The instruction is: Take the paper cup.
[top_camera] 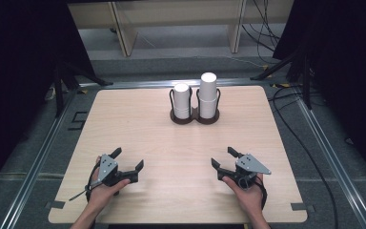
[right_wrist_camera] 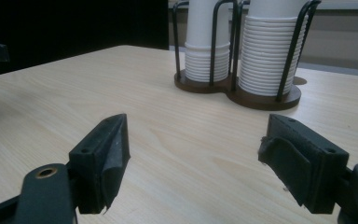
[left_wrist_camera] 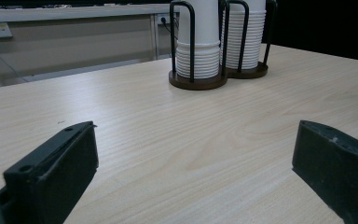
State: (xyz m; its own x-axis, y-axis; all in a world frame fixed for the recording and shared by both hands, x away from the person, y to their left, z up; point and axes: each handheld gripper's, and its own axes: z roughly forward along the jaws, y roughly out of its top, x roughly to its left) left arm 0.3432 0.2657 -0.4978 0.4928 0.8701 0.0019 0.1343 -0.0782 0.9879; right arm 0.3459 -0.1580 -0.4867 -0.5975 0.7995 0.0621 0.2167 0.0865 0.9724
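Two stacks of white paper cups stand upside down in a dark double wire holder (top_camera: pixel 194 116) at the far middle of the wooden table (top_camera: pixel 138 124). The left stack (top_camera: pixel 182 100) is shorter, the right stack (top_camera: pixel 208 94) taller. The holder also shows ahead in the left gripper view (left_wrist_camera: pixel 198 80) and in the right gripper view (right_wrist_camera: pixel 242 91). My left gripper (top_camera: pixel 128 159) rests near the front left edge, open and holding nothing. My right gripper (top_camera: pixel 224 157) sits near the front right, open and holding nothing. Both point toward the cups.
Aluminium rails (top_camera: pixel 43 157) frame the table. Black cables (top_camera: pixel 286 102) run along the floor at the right, and tripod legs (top_camera: pixel 66 78) stand at the left. Pale wooden furniture (top_camera: pixel 124 28) stands behind the table. Bare wood lies between the grippers and the holder.
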